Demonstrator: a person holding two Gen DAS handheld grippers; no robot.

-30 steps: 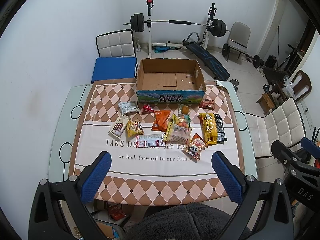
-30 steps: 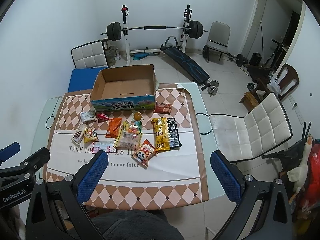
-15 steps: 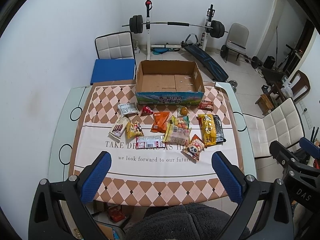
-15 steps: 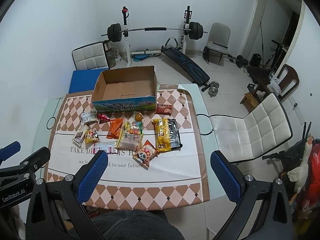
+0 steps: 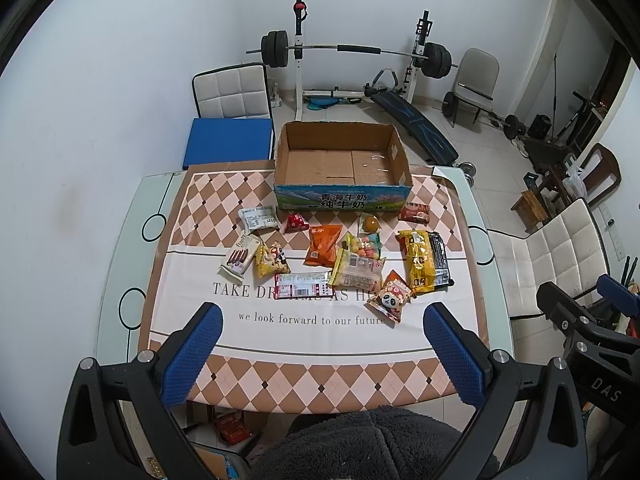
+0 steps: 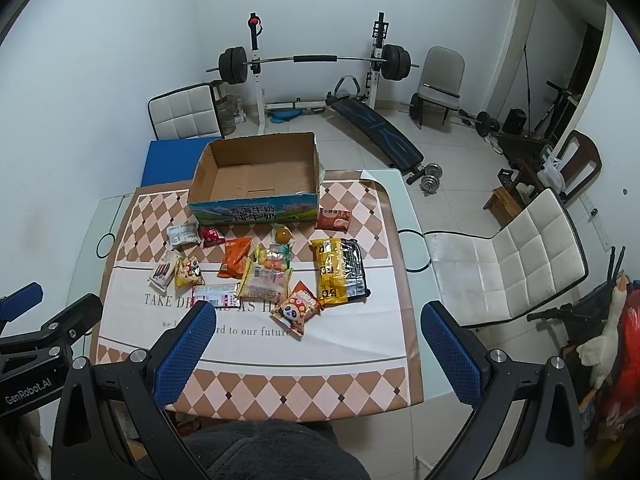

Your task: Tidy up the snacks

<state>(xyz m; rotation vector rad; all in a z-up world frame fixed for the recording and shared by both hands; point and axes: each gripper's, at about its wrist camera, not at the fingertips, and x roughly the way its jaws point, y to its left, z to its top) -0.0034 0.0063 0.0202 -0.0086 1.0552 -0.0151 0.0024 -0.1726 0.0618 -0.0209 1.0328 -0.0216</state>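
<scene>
An empty cardboard box [image 5: 344, 160] [image 6: 256, 174] stands at the table's far side. Several snack packets lie before it: an orange bag [image 5: 323, 245] [image 6: 236, 257], a large yellow pack [image 5: 420, 260] [image 6: 334, 271], a panda packet [image 5: 390, 297] [image 6: 298, 307], a red-brown pack [image 5: 414, 213] [image 6: 333, 218] beside the box. My left gripper [image 5: 322, 354] hangs open high above the table's near edge, holding nothing. My right gripper [image 6: 316, 354] is open too, above the near right part.
The table [image 5: 120, 264] carries a diamond-pattern cloth. White chairs stand at the right [image 6: 516, 256] and behind the box [image 5: 232, 94], with a blue cushion [image 5: 228, 142]. A barbell rack [image 5: 352, 50] and bench [image 6: 376, 128] fill the back of the room.
Both views have shifted slightly: the table, box and snacks sit a little lower in frame than a second ago. Both grippers stay open; no snack has moved.
</scene>
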